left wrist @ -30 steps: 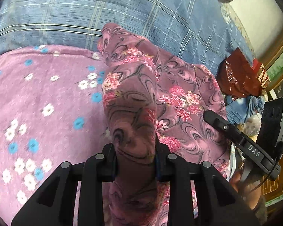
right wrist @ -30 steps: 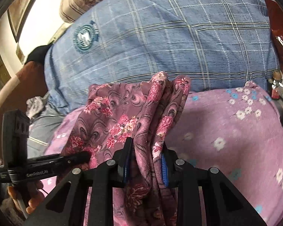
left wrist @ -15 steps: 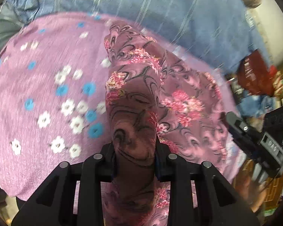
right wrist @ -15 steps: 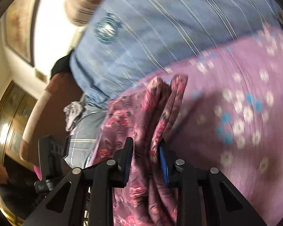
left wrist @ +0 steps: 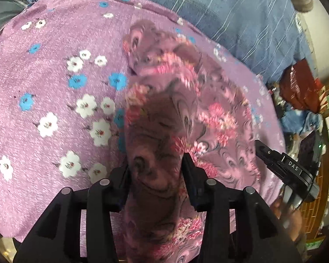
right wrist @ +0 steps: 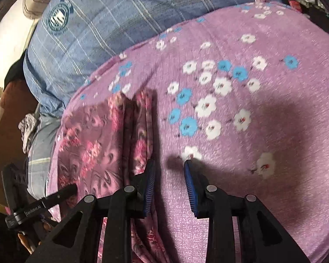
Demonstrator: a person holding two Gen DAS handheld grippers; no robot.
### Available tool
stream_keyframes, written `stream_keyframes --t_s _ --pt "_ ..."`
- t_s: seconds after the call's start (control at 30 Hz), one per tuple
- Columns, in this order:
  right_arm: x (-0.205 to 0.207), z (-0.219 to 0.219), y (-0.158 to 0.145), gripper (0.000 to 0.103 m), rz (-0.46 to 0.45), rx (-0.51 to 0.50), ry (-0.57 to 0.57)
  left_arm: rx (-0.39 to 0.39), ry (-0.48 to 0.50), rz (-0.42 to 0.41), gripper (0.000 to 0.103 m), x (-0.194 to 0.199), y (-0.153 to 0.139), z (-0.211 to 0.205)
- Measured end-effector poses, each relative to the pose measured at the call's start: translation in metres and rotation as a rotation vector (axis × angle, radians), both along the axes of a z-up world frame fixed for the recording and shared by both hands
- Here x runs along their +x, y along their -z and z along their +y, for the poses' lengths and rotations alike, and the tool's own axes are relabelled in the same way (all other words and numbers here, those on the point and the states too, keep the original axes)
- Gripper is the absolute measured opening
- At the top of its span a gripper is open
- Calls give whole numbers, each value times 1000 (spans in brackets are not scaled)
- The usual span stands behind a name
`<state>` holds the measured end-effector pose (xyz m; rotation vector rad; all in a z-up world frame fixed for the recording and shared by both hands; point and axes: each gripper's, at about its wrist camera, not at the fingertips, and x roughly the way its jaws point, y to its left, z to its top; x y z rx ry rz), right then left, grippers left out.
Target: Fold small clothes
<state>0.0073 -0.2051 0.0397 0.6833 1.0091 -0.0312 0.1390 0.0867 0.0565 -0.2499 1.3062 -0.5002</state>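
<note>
Released a moment ago, the rose-patterned garment (right wrist: 103, 144) no longer sits between the right gripper's (right wrist: 168, 184) blue pads (right wrist: 149, 188), which now stand apart over the purple flowered cloth (right wrist: 241, 131). At left, the left gripper (left wrist: 156, 175) clamps a bunched fold of that garment (left wrist: 155, 144), which lies draped across the cloth (left wrist: 43, 87).

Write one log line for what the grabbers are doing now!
left hand-held gripper: shut on floral garment | right hand-held gripper: open, empty | garment: over purple flowered cloth
</note>
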Motion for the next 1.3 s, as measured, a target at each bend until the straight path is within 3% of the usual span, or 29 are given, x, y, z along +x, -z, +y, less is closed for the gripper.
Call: stream_keyframes --t_s 0.07,0.2,0.33,0.5,0.57,0.6,0.63,0.67,0.77,0.87,0.93,0.97,1.0,1.1,1.17,1.23,1.3 --pt "-4 -10 -8 35 -39 21 33 -35 -25 -19 42 8 -10 11" --pt "-6 -34 -17 59 -121 87 91 -33 -82 -74 47 25 -22 23" --pt "19 -46 -5 63 -135 191 87 -33 -108 -52 48 47 -14 24" --pt "72 -18 26 66 -96 295 -57 -79 -103 6 56 64 2 12" --pt "88 -2 21 64 -156 273 -119 -91 -103 0 55 70 0 8" --pt "93 5 17 48 -174 263 -157 -100 -100 -10 52 75 -1 4" --pt "97 12 10 32 -197 224 -189 -101 -97 -30 35 81 -3 0" --pt "100 19 -1 18 -225 162 -218 -83 -92 -50 26 88 -5 -6" --pt "97 34 -28 17 -317 29 -265 -20 -109 -76 24 108 5 -16" --pt "109 31 -12 18 -247 -55 -246 11 -125 -19 23 127 26 -21" --pt "117 17 17 23 -152 -19 -207 -30 -134 7 23 130 22 -11" --pt "114 7 20 26 -169 51 -183 -42 -131 6 23 128 17 -6" --pt "110 1 17 38 -170 80 -155 -44 -126 -5 23 122 8 3" --pt "92 -8 2 46 -170 113 -124 -19 -53 -33 34 95 -10 16" --pt "77 -6 -3 46 -188 177 -165 -4 3 -53 54 70 -16 16" --pt "58 2 -10 48 -217 167 -207 2 65 -73 58 44 -15 12" --pt "42 18 -11 43 -239 139 -253 77 94 -98 59 31 -7 0"
